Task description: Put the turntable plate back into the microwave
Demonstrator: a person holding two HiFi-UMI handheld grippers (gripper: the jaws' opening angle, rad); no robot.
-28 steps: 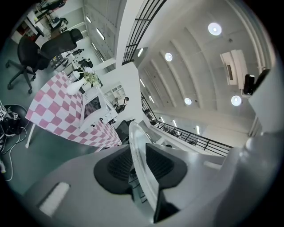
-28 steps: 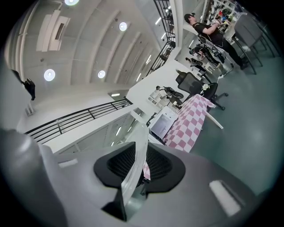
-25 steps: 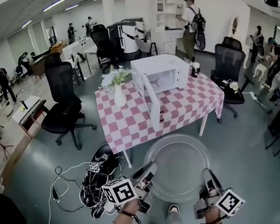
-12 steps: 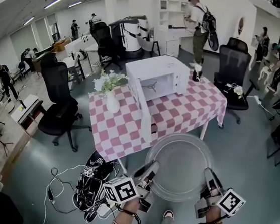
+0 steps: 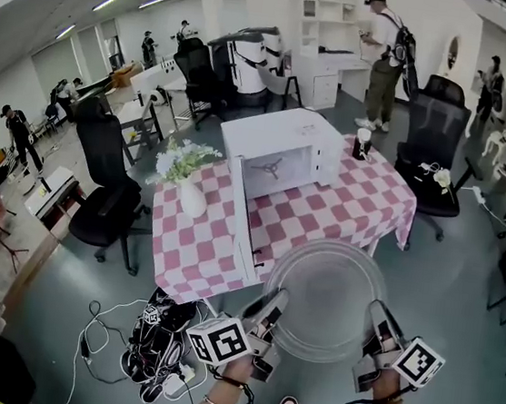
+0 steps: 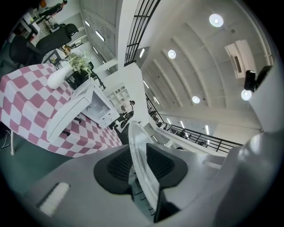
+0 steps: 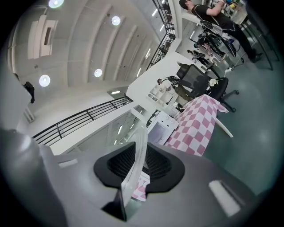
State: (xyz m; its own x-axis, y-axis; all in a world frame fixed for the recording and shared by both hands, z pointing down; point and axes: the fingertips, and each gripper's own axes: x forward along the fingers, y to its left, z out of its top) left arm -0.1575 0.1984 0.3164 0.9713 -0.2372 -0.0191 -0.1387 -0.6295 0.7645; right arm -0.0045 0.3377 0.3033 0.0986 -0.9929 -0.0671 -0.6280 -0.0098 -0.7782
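A round clear glass turntable plate (image 5: pixel 325 299) hangs level in the air in front of me, over the near edge of the table. My left gripper (image 5: pixel 272 310) is shut on its left rim, my right gripper (image 5: pixel 376 321) on its right rim. In the left gripper view the glass rim (image 6: pixel 141 163) runs between the dark pads, and the right gripper view shows the rim (image 7: pixel 136 165) clamped the same way. A white microwave (image 5: pixel 282 153) stands on the pink-checked table (image 5: pixel 344 208), its door (image 5: pixel 245 209) swung open toward me and its cavity (image 5: pixel 277 169) showing.
A white vase of flowers (image 5: pixel 189 180) stands left of the microwave and a small cup (image 5: pixel 362 143) to its right. Black office chairs (image 5: pixel 104 183) flank the table. A tangle of cables and black gear (image 5: pixel 157 348) lies on the floor at my lower left. Several people stand far off.
I have walked toward the table with the plate held in both grippers. The table and microwave are closer and the plate's far edge now overlaps the tablecloth.
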